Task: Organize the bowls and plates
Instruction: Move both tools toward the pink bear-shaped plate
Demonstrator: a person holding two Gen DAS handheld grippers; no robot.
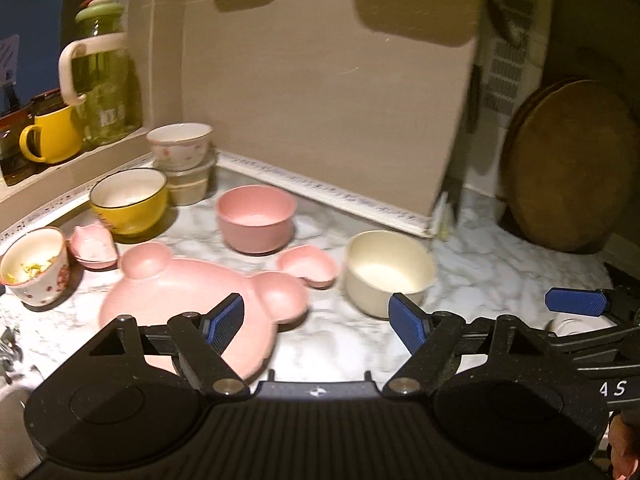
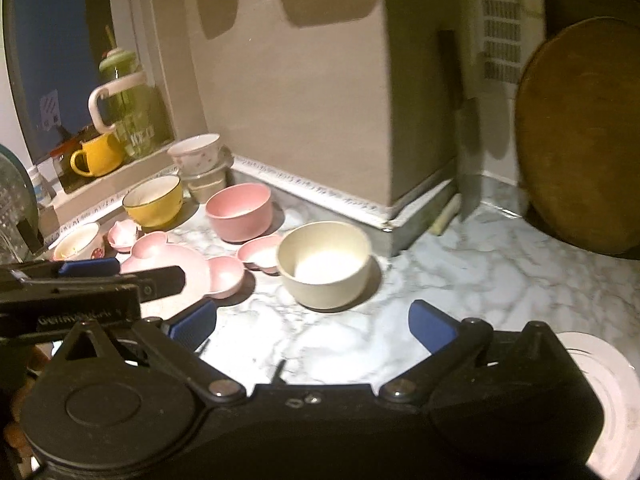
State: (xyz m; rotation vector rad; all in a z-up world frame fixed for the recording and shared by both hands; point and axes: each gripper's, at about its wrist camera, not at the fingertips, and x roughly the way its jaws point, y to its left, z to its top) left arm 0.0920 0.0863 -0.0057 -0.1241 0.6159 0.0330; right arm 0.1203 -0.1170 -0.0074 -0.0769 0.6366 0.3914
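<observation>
My left gripper (image 1: 318,322) is open with nothing between its blue pads, low over the marble counter (image 1: 352,344). Its left finger overlaps the near edge of a pink bear-shaped plate (image 1: 192,296). Beyond it stand a cream bowl (image 1: 388,272), a pink bowl (image 1: 256,220), a small pink heart dish (image 1: 308,266) and a yellow bowl (image 1: 128,200). My right gripper (image 2: 312,326) is wide open and empty, just short of the cream bowl (image 2: 324,264). A white plate (image 2: 600,380) lies under its right side.
A floral bowl (image 1: 180,146) sits on stacked tubs in the corner. A floral cup (image 1: 34,266) with food scraps and small pink dishes (image 1: 94,248) are at the left. A round board (image 2: 580,140) and a knife (image 2: 466,152) lean on the right wall. The sill holds a yellow mug (image 1: 52,136) and green jug (image 1: 100,80).
</observation>
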